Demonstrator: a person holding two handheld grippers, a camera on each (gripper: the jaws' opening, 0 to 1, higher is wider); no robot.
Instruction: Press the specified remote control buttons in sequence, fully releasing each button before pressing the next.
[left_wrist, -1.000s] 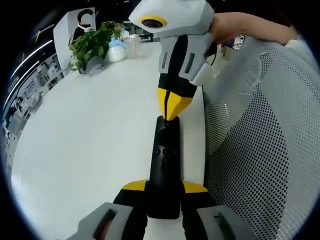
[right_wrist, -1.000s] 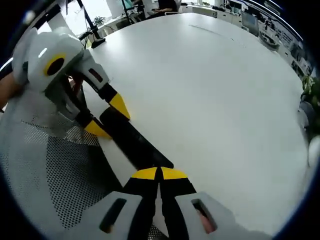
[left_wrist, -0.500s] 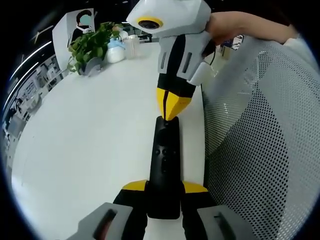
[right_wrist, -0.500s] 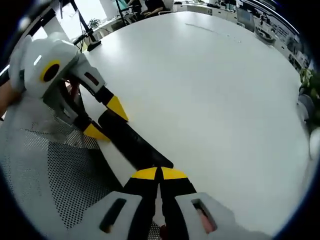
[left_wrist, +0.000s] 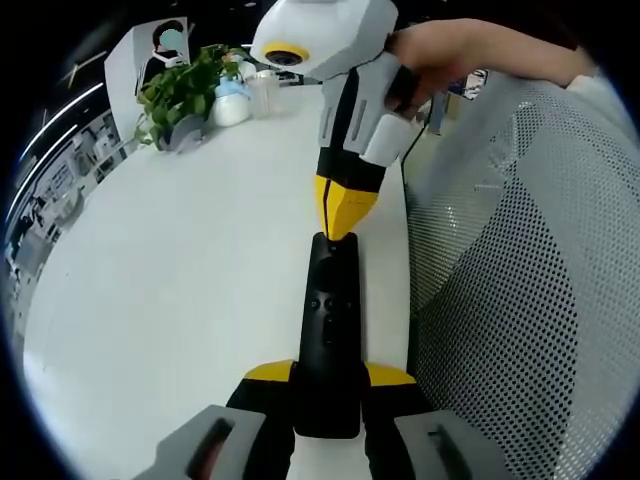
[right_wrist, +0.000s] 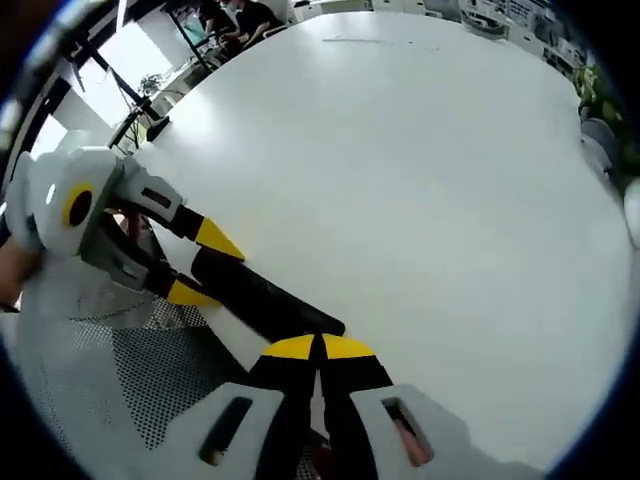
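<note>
On the smooth white surface (left_wrist: 180, 260), the left claw (left_wrist: 330, 375) pinches a slim matte-black remote (left_wrist: 328, 330), while the right claw's (left_wrist: 337, 225) pressed-together yellow tips touch its far end.

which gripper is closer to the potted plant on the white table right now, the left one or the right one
Right. The right gripper sits at the remote control's far end, the end pointing toward the potted plant. The left gripper clamps the remote's near end, farther from the plant.

Bright, even light — sharp centre, warped edges.
</note>
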